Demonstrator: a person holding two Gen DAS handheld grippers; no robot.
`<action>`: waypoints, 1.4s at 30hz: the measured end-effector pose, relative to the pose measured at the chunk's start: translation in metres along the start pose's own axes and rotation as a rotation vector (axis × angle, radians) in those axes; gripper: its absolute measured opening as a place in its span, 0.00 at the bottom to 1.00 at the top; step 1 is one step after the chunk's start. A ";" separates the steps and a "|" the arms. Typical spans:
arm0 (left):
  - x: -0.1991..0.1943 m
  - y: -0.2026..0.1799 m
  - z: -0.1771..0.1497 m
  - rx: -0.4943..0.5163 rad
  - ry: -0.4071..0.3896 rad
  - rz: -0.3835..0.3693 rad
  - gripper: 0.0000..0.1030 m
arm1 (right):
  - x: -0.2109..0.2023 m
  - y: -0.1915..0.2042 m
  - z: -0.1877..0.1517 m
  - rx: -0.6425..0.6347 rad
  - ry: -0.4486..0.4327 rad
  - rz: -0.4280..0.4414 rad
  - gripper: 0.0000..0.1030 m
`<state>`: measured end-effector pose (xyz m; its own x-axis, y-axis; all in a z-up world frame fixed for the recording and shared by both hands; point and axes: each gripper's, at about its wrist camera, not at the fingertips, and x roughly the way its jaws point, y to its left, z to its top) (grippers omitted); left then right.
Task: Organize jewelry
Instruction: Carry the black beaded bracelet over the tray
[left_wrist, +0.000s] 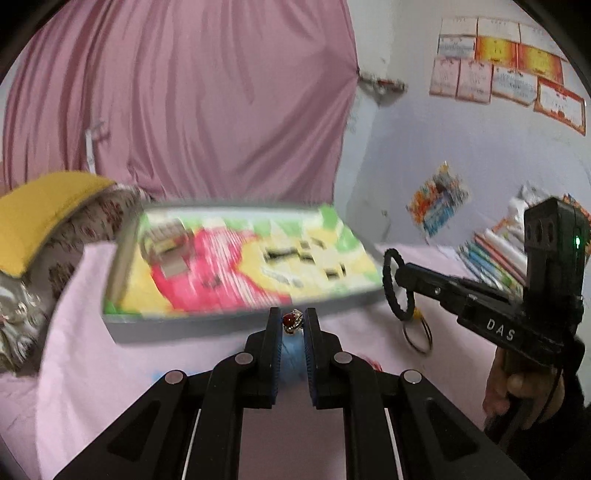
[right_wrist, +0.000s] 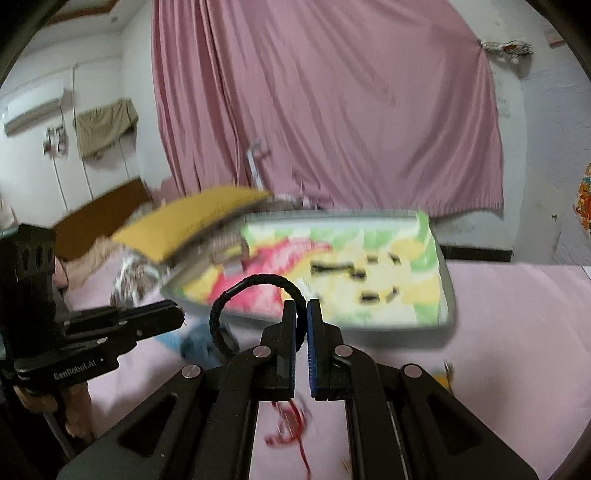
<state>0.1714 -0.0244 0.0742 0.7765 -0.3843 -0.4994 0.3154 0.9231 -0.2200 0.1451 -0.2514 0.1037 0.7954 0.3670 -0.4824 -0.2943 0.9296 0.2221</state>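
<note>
Your left gripper pinches a red-stone ring at its jaws' tips. Your right gripper clamps a black braided bracelet, looping left of its jaws.

Tray: stood directly ahead of both grippers, rim barring low approach. Bare pink cloth: lay open right of tray.

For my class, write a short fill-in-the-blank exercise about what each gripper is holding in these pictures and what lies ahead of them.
1. The left gripper pinches a ring set with a ____ stone.
2. The right gripper grips a braided bracelet coloured ____.
3. Ahead of both lies a colourful tray on a ____ cloth.

Missing words: red; black; pink
</note>
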 end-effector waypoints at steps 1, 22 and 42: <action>-0.001 0.002 0.004 -0.001 -0.018 0.007 0.11 | 0.001 0.003 0.004 0.003 -0.029 -0.004 0.05; 0.006 0.041 0.059 0.069 -0.272 0.205 0.11 | 0.040 0.052 0.050 -0.085 -0.220 -0.075 0.05; 0.066 0.087 0.043 -0.075 0.043 0.164 0.11 | 0.110 0.036 0.037 -0.048 0.066 -0.063 0.05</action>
<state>0.2732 0.0312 0.0581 0.7893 -0.2306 -0.5691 0.1436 0.9704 -0.1940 0.2418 -0.1792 0.0900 0.7770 0.3077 -0.5492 -0.2708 0.9509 0.1497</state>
